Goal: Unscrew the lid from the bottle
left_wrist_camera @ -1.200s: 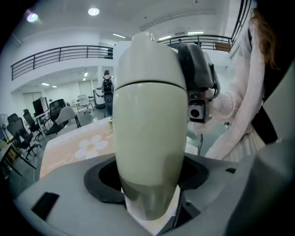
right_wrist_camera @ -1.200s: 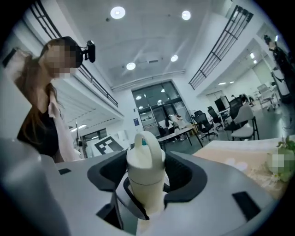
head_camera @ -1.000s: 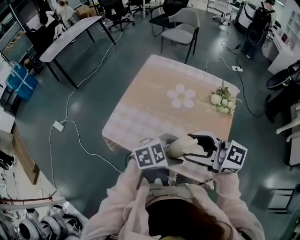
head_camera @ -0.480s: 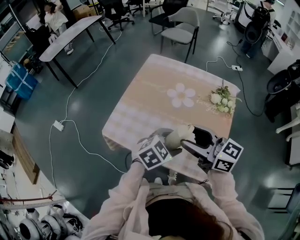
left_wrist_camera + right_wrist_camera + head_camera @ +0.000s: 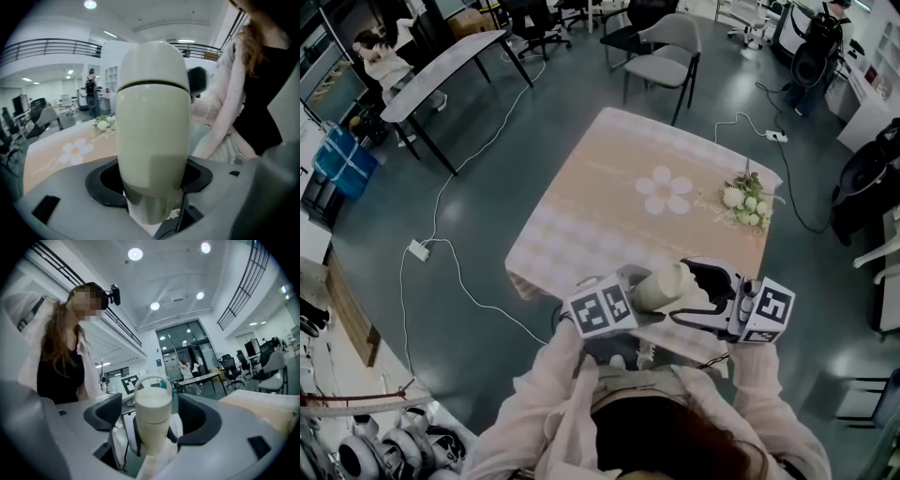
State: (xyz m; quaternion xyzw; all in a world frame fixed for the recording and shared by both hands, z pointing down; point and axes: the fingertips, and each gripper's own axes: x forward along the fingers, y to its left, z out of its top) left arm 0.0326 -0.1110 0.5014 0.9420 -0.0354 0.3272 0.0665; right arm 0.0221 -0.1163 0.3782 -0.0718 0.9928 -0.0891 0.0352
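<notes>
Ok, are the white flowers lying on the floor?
No, the flowers lie on the table, near its far right edge.

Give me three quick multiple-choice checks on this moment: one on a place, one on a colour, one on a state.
1. Where does the bouquet lie?
A. on the floor
B. on the table, near its right edge in the head view
C. on a chair

2. What colour is the bottle?
A. red
B. dark blue
C. cream

3. How does the right hand-held gripper stand?
A. open, with the bottle between its jaws
B. shut tight on the bottle
C. far off from the bottle

Answers:
1 B: the bouquet rests on the tabletop by that edge.
2 C: both gripper views show it pale cream.
3 A: gaps show on both sides of the bottle. The jaws have just been opening, while the left hand-held gripper clamps the bottle's body.
</notes>
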